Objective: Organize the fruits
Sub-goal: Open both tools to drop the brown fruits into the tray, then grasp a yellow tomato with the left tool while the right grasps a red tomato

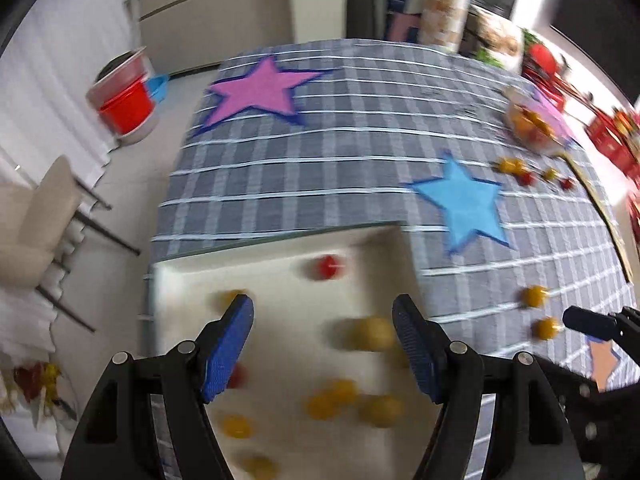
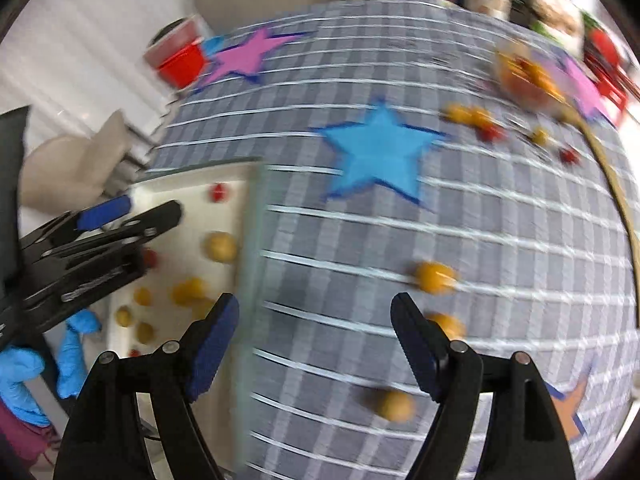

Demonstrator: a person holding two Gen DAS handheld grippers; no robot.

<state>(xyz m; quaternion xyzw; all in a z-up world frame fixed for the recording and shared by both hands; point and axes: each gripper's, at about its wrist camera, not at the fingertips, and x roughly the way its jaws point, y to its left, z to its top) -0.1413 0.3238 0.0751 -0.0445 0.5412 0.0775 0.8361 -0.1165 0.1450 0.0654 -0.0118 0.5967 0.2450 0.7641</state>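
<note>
Both grippers sit nearest the lens, jaws spread wide, nothing pinched. Left gripper (image 1: 323, 322) hangs over the white tray (image 1: 280, 280); right gripper (image 2: 316, 320) hangs over bare cloth just right of the tray's edge.

Desk (image 1: 360, 140) wears a grey plaid cloth with felt stars: pink star (image 1: 260, 90) far left, blue star (image 1: 464, 204) mid-right, orange star (image 2: 568, 408) at the near right corner.

White tray lies at the near left edge of the desk. Fruits on it are blurred: one yellow fruit (image 1: 370, 334) lies between the left jaws, closer to the right-hand pad, not touched. A red fruit (image 1: 326, 267) lies beyond the jaws near the tray's far side. Yellow cluster (image 1: 348, 400) lies under the gripper body, more yellow ones nearer the camera edge.

On the cloth, three loose yellow fruits are near the right gripper: one (image 2: 434, 276) beyond the right-hand pad, one (image 2: 450, 325) just beside that pad and partly hidden by it, one (image 2: 394, 404) between the jaws, low, nearer the right-hand side. None gripped.

Far right: a bowl (image 1: 532, 124) with yellow and red pieces, and small red and yellow fruits (image 1: 528, 172) scattered just in front of it.

Left hand in a blue glove (image 2: 24, 372) holds the left gripper, seen in the right wrist view. Red bucket (image 1: 124, 96) and a beige chair (image 1: 36, 216) stand on the floor to the left.
</note>
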